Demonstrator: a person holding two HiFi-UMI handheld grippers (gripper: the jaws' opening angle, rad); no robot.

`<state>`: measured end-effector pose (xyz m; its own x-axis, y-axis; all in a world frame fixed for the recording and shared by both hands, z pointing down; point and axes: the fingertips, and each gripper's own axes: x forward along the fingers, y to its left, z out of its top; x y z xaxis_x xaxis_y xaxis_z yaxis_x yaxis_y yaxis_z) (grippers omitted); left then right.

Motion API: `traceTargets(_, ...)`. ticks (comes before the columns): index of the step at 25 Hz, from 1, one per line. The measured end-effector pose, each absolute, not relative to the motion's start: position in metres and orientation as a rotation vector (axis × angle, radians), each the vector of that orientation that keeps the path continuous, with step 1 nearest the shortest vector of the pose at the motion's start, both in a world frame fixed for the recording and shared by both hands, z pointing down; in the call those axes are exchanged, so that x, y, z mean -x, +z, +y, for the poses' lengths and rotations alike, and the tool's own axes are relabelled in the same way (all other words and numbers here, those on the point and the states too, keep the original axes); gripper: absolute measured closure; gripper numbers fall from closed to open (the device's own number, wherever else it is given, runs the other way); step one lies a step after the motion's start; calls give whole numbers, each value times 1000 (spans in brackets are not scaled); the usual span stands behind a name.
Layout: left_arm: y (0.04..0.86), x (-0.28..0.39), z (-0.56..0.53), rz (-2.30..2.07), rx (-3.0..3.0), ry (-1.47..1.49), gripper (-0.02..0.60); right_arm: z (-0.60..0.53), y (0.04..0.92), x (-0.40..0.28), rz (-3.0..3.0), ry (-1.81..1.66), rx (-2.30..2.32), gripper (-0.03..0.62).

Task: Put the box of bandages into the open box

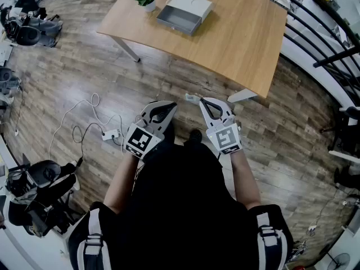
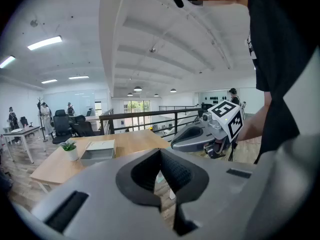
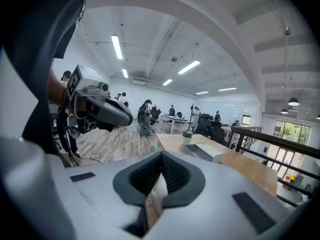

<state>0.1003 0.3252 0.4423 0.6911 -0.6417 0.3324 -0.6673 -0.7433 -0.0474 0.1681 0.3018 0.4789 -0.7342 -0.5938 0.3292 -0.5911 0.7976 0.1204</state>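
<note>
The left gripper (image 2: 160, 154) and right gripper (image 3: 161, 156) are both closed on nothing and held side by side, likely a ready pose before reaching. The open box (image 1: 181, 14) waits far ahead on the table (image 1: 247, 38). A small white-teal thing (image 1: 191, 98) just beyond the right tips may be the box of bandages.

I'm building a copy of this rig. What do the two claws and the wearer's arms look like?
Both the left claw and right claw are light grey shells with black ribbed pads. Each carries a white cube with black square markers. The person wears a black top.
</note>
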Motion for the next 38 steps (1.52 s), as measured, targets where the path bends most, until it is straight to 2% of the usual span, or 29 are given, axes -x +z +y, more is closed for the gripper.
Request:
traceTargets(10, 446, -68, 332, -1156, -2742, 482, 558, 304, 479, -155, -2605, -28, -898, 569)
traceTargets(38, 449, -31, 306, -1283, -2667, 441, 558, 273, 477, -110, -2616, -71, -769, 569)
